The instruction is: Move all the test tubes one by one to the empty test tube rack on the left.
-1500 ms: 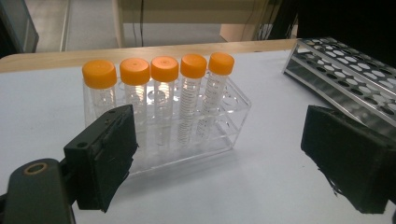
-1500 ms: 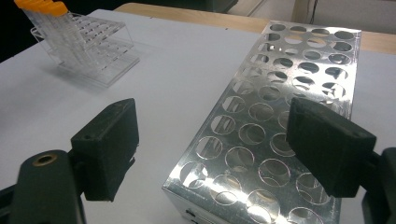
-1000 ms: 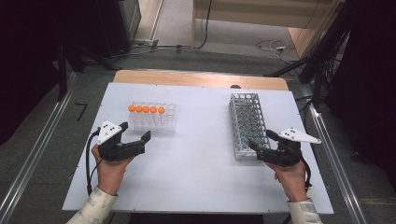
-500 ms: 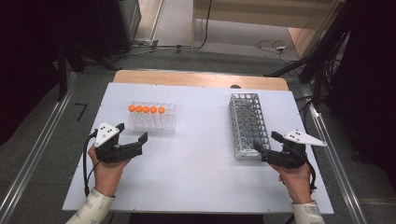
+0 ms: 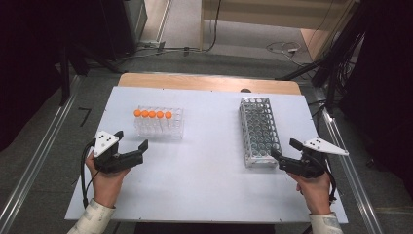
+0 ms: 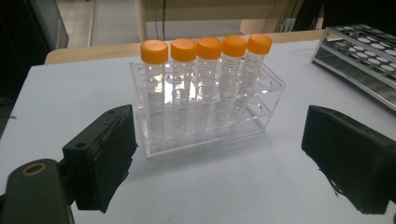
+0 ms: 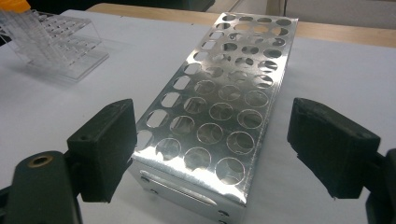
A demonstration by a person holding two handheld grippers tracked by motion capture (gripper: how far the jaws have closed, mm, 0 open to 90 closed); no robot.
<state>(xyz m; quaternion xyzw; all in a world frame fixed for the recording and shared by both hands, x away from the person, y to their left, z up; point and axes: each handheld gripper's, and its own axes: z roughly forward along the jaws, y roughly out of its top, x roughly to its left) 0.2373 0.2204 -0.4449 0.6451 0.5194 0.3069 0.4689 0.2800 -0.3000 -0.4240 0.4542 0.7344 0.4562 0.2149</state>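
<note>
Tubes: five orange-capped tubes [image 6: 205,79] stand upright in one row along the back of the clear rack [image 6: 210,126].
Racks: two, the clear rack at worktop [image 5: 204,185] left-centre and the metal rack [image 5: 259,130] at right-centre, well apart.
Grippers: two, one in each hand.
Left gripper view: spiral ridges inside the tubes and the clear rack's spare front holes, which the high view leaves too small to read; the metal rack's corner sits at its far right edge.
Right gripper view: the metal rack's round holes, four across, all without tubes; the clear rack lies far off at upper left.
Left gripper [image 5: 130,146]: jaws wide apart with nothing between them, just short of the clear rack and aimed at it.
Right gripper [image 5: 285,155]: jaws wide apart, flanking the metal rack's near end; I cannot tell whether they touch it.
Hands: both reach in from the near edge, wrists low, grippers roughly level.
</note>
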